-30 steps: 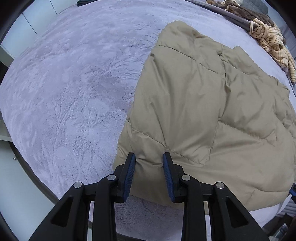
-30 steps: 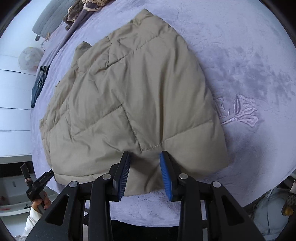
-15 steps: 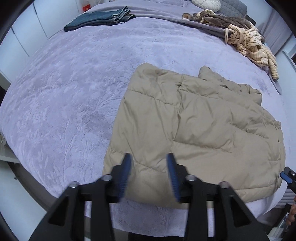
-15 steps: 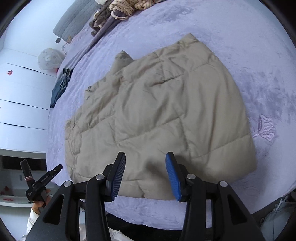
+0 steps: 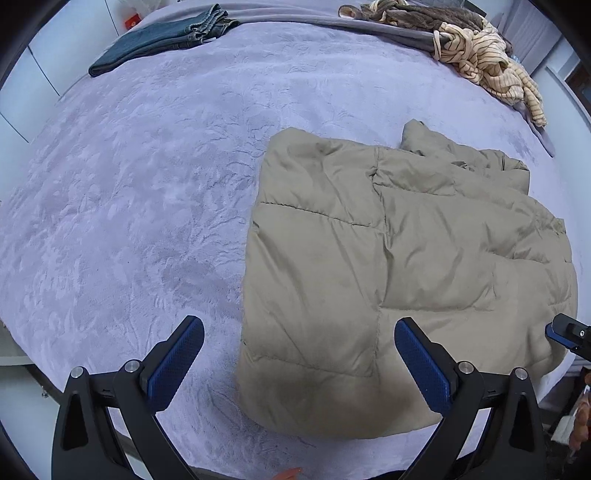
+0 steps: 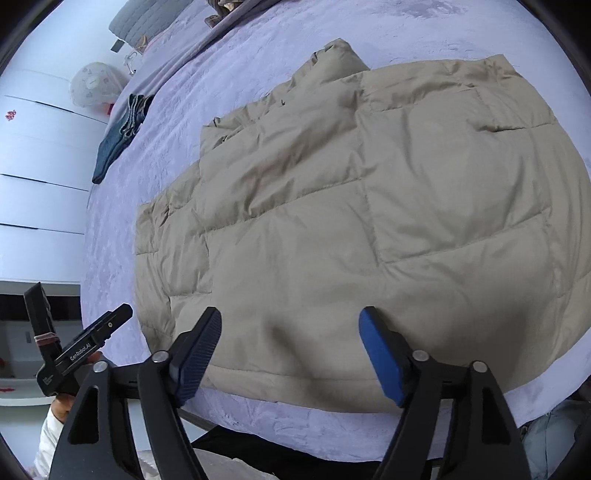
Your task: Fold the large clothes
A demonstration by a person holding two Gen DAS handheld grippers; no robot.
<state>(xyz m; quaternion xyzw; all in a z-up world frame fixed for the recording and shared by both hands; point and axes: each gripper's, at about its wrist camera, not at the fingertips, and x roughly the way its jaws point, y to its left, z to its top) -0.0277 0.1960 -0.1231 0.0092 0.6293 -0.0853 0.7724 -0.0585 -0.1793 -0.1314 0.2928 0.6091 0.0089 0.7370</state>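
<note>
A tan quilted puffer jacket (image 5: 399,266) lies folded flat on the lilac bedspread (image 5: 129,206), near the bed's front edge. It also fills the right wrist view (image 6: 369,206). My left gripper (image 5: 299,354) is open and empty, hovering above the jacket's near left corner. My right gripper (image 6: 291,347) is open and empty, just above the jacket's near hem. The left gripper's body shows at the left edge of the right wrist view (image 6: 85,350). The right gripper's tip shows at the right edge of the left wrist view (image 5: 569,332).
Folded blue jeans (image 5: 162,35) lie at the far left of the bed. A heap of striped and brown clothes (image 5: 476,48) lies at the far right. White cupboards (image 6: 33,166) stand beyond the bed. The bed's front edge (image 6: 332,439) is close below the grippers.
Both grippers have pulled back and up from the jacket's near hem and opened wide. The jacket has stayed flat on the bed.
</note>
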